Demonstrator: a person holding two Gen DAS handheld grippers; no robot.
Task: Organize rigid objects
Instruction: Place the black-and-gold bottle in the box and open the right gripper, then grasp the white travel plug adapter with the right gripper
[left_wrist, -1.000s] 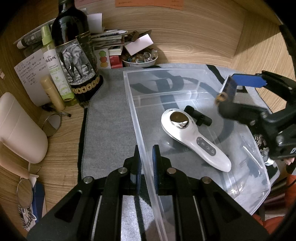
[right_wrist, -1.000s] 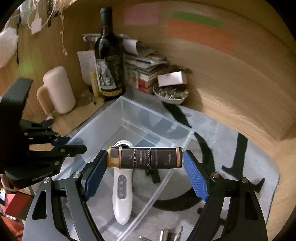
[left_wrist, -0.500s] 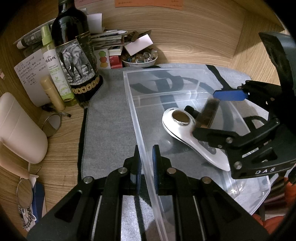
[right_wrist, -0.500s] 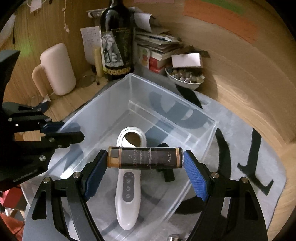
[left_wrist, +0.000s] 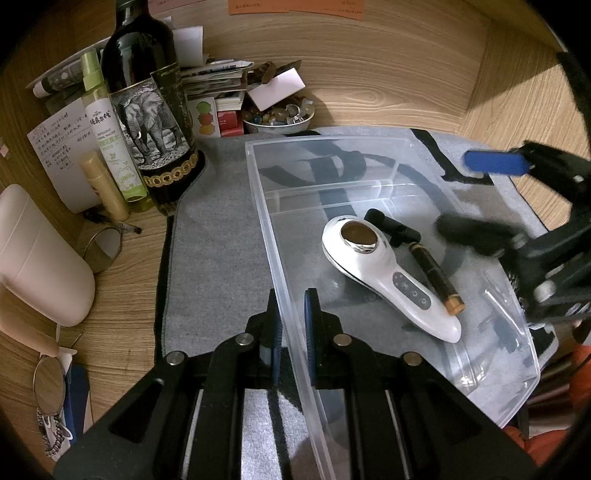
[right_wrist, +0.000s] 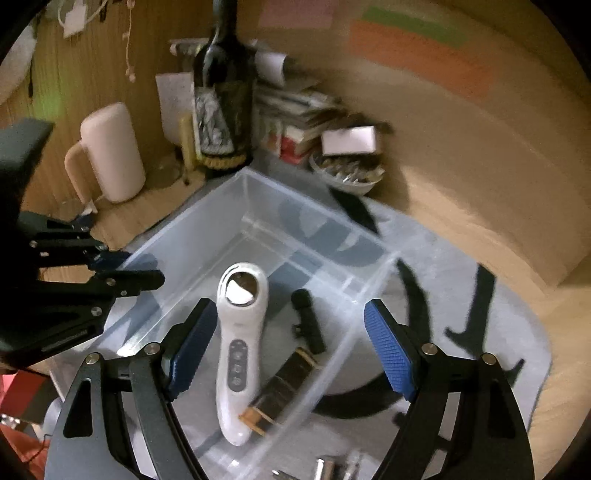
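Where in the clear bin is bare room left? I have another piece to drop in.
In the clear bin, the far strip behind the divider ridge is bare, as is the floor left of the white massager. Its right side is crowded: black clip and dark tube.

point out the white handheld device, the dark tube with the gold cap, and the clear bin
white handheld device (left_wrist: 384, 273), left wrist view, mid-body
dark tube with the gold cap (left_wrist: 436, 275), left wrist view, dark barrel
clear bin (left_wrist: 266, 206), left wrist view, left wall
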